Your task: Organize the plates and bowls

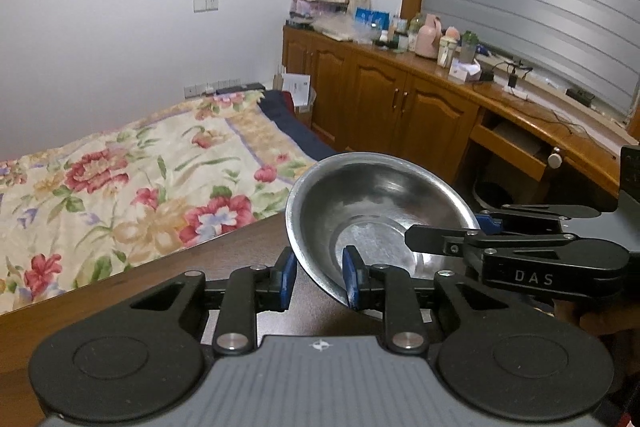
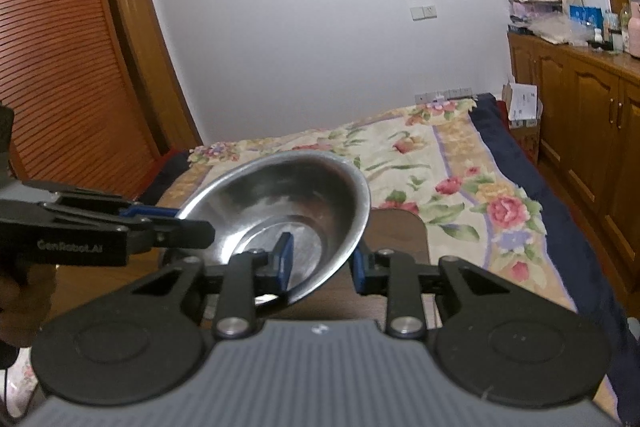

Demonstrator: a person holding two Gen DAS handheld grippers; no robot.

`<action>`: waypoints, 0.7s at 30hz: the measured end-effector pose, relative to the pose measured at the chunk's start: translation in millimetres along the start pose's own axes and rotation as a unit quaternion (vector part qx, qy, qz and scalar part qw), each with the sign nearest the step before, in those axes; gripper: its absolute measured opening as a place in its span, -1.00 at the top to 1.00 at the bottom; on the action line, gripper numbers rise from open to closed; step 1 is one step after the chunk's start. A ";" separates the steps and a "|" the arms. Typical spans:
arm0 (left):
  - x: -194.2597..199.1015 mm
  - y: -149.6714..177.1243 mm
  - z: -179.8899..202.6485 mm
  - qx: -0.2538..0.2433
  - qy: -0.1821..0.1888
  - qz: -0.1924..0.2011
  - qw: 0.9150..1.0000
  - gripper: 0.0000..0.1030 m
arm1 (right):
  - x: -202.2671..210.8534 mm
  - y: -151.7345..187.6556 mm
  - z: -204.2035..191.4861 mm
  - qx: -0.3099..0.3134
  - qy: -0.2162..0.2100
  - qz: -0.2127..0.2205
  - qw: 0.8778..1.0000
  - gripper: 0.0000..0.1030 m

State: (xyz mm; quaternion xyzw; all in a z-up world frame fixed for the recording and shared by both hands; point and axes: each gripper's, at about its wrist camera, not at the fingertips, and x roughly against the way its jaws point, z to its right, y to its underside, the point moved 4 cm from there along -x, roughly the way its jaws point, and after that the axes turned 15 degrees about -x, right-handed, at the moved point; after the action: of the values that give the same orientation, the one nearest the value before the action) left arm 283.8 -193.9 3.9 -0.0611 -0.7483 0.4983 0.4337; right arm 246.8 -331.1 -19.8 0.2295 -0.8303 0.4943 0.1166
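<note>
Left wrist view: the left gripper (image 1: pixel 319 277) straddles the rim of a steel bowl (image 1: pixel 372 203) lifted above the table (image 1: pixel 240 251); its fingers look clamped, with a slight gap. No plates or stack show, so sorting seems unfinished.

Right wrist view: the right gripper (image 2: pixel 322 263) pinches the opposite rim; the shiny, empty bowl (image 2: pixel 280 199) tilts.

The bowl (image 1: pixel 372 199) at lower centre is brushed, glossy metal; the tongs (image 1: pixel 320 277) are matt black plastic with blue pads; the surface (image 1: pixel 132 291) is dark polished wood; the bed (image 1: pixel 120 167) wears floral cloth
</note>
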 end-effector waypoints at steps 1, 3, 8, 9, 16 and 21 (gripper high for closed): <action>6.0 0.5 -0.1 0.000 -0.001 0.004 1.000 0.49 | 1.7 -0.3 -2.4 0.002 -0.001 0.001 1.000 0.39; 17.6 2.4 0.4 -0.001 -0.004 0.010 1.000 0.49 | 7.0 1.0 -9.5 0.006 -0.003 0.004 1.000 0.39; 45.7 9.5 1.0 -0.006 -0.008 0.021 1.000 0.49 | 20.0 4.2 -26.6 0.015 -0.010 0.010 1.000 0.39; 50.9 11.4 1.6 -0.007 -0.008 0.023 1.000 0.49 | 23.0 5.3 -30.0 0.017 -0.011 0.011 1.000 0.39; 84.6 26.3 3.8 -0.008 -0.012 0.034 0.999 0.49 | 37.8 17.2 -53.8 0.034 -0.018 0.011 0.999 0.39; 104.3 41.0 4.6 -0.006 -0.014 0.037 0.999 0.49 | 42.9 29.1 -65.5 0.038 -0.024 0.004 0.999 0.39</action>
State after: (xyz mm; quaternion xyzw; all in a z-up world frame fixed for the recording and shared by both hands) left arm 202.3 -122.2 31.8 -0.0841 -0.7548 0.5100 0.4039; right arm 192.9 -273.4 7.7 0.2424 -0.8146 0.5198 0.0860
